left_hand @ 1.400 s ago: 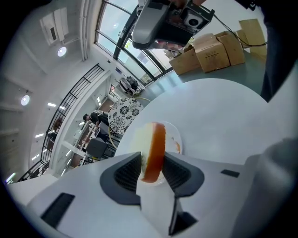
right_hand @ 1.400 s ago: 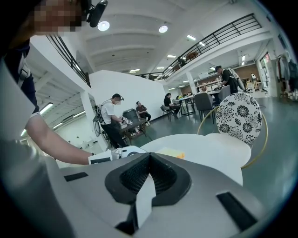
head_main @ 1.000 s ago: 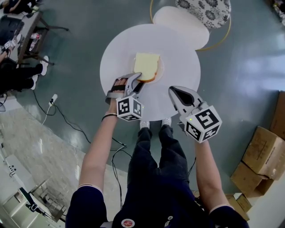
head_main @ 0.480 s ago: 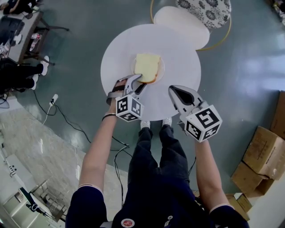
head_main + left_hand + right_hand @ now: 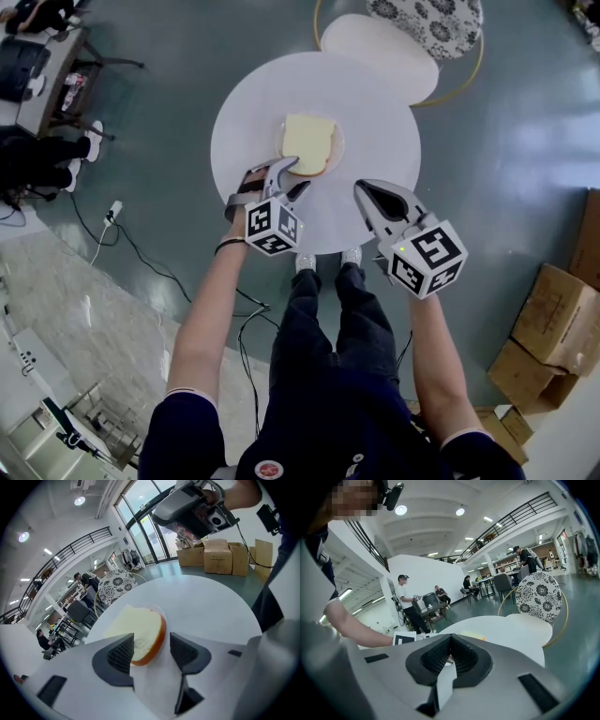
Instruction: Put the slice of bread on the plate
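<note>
On the grey-green floor (image 5: 525, 131), a round white surface (image 5: 375, 103) is standing, with a chair (image 5: 380, 45) with a flower-patterned back tucked in at its far side and cardboard boxes (image 5: 553, 323) sitting off to the right. The person is standing at the near edge, holding both grippers over it. The right gripper (image 5: 364, 187) is hovering above the near right part of the surface, well apart from the food, its fingers (image 5: 433, 656) pressing together with nothing between them. The left gripper (image 5: 294, 175) is pointing down at the near edge of the bread. Its fingers (image 5: 117, 656) have just been opening and are standing spread, with the near crust corner lying between them and neither pad pressing on it. A small clear plate (image 5: 339, 141) is sitting near the middle of the surface. The slice of bread (image 5: 307, 142) is lying flat on it, covering most of it, its brown crust facing the left gripper.
</note>
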`<state>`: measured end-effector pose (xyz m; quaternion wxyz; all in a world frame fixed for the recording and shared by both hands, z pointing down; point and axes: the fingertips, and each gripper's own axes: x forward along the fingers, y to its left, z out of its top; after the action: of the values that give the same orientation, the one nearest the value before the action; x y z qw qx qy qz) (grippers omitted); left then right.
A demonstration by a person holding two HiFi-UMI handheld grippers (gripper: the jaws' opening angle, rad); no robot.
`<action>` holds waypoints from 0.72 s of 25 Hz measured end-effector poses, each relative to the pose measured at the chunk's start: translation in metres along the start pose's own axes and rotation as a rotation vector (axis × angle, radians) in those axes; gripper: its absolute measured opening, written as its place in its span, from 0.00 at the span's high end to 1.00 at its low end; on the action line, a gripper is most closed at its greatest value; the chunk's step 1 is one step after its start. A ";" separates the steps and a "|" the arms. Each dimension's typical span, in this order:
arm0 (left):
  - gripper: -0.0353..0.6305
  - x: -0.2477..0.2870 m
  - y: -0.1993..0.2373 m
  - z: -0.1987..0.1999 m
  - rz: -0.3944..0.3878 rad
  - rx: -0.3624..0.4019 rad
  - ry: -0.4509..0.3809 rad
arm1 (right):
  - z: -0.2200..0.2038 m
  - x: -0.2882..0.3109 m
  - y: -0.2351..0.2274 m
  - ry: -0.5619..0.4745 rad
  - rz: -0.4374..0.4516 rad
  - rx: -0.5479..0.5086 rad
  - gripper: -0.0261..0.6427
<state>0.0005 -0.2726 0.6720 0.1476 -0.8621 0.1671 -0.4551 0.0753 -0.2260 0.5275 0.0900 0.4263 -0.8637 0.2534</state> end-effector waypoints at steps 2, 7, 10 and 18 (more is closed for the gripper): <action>0.61 -0.001 0.001 0.002 0.004 -0.023 -0.009 | 0.000 -0.001 0.000 0.001 -0.001 -0.002 0.95; 0.61 -0.009 0.006 0.005 0.010 -0.123 -0.046 | 0.004 0.000 -0.001 0.002 -0.006 -0.009 0.95; 0.61 -0.021 0.015 0.015 0.035 -0.224 -0.094 | 0.011 -0.001 -0.001 -0.004 -0.010 -0.023 0.95; 0.61 -0.082 0.045 0.064 0.125 -0.418 -0.255 | 0.044 -0.007 0.013 -0.036 0.007 -0.086 0.95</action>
<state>0.0029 -0.2722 0.5584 0.0138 -0.9122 0.2908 -0.2882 0.0724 -0.2367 0.4827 0.0916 0.4233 -0.8769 0.2086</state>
